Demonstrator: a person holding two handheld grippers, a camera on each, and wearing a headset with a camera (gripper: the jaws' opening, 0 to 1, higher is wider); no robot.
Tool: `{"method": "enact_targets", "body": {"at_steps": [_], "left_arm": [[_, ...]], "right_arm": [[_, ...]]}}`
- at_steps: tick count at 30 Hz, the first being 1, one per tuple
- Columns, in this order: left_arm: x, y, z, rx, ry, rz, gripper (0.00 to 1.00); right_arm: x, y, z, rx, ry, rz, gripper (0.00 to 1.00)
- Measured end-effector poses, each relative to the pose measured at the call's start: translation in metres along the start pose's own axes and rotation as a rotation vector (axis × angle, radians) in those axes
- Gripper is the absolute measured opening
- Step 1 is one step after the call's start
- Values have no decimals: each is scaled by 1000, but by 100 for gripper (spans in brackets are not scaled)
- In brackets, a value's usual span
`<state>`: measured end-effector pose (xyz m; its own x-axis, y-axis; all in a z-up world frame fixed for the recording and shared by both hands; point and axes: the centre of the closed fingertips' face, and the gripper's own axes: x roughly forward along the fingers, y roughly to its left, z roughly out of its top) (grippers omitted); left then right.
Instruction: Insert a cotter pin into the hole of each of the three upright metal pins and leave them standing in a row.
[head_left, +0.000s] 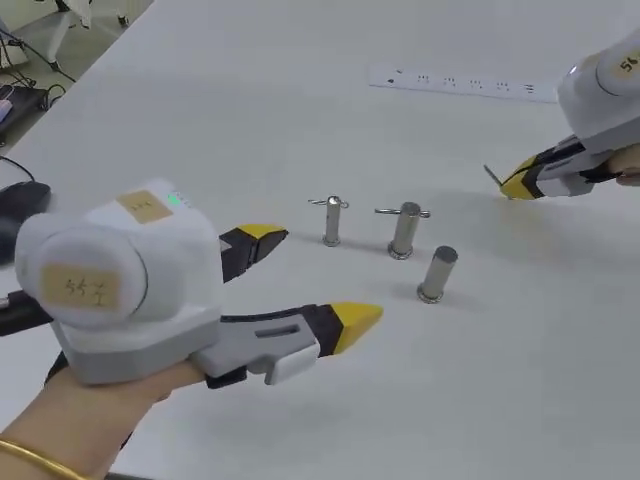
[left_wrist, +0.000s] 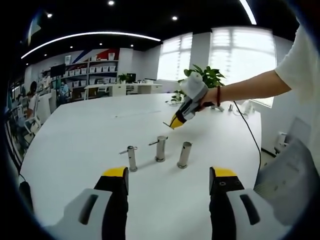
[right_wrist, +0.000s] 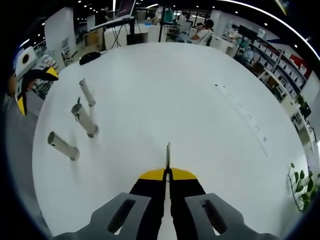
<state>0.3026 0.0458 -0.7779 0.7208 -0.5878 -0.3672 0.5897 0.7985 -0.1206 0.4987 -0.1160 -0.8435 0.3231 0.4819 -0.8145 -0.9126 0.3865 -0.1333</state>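
Note:
Three upright metal pins stand in a row on the white table. The left pin (head_left: 333, 221) and the middle pin (head_left: 404, 231) each carry a cotter pin through the top. The right pin (head_left: 437, 273) has nothing through it. My left gripper (head_left: 312, 275) is open and holds nothing, a short way left of the row; the pins (left_wrist: 160, 148) stand beyond its fingers. My right gripper (head_left: 512, 186) hovers off to the right of the row, shut on a thin cotter pin (right_wrist: 168, 152) that pokes out past its tips. The bare pin (right_wrist: 62, 145) is at the left in the right gripper view.
A white power strip (head_left: 465, 83) lies along the far side of the table. A dark mouse (head_left: 22, 196) sits near the left edge. Office desks, shelves and a potted plant (left_wrist: 207, 76) stand in the room behind.

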Motion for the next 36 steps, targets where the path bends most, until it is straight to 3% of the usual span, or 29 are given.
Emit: {"method": "enact_targets", "body": {"at_steps": [2, 6, 19, 30, 36], "left_arm": [[1, -3, 2, 12, 1, -11, 64], [3, -8, 9, 21, -8, -36, 60], [7, -16, 28, 24, -34, -102, 48], [13, -22, 39, -49, -31, -142, 39], [15, -27, 43, -131, -32, -174, 31]], "right_arm": [[-2, 1, 5, -12, -17, 0, 2], [-14, 17, 16, -55, -53, 6, 2], [-53, 84, 48, -209, -141, 41, 2], [-72, 138, 63, -281, -202, 78, 2], [-78, 163, 70, -310, -222, 106, 2]]}}
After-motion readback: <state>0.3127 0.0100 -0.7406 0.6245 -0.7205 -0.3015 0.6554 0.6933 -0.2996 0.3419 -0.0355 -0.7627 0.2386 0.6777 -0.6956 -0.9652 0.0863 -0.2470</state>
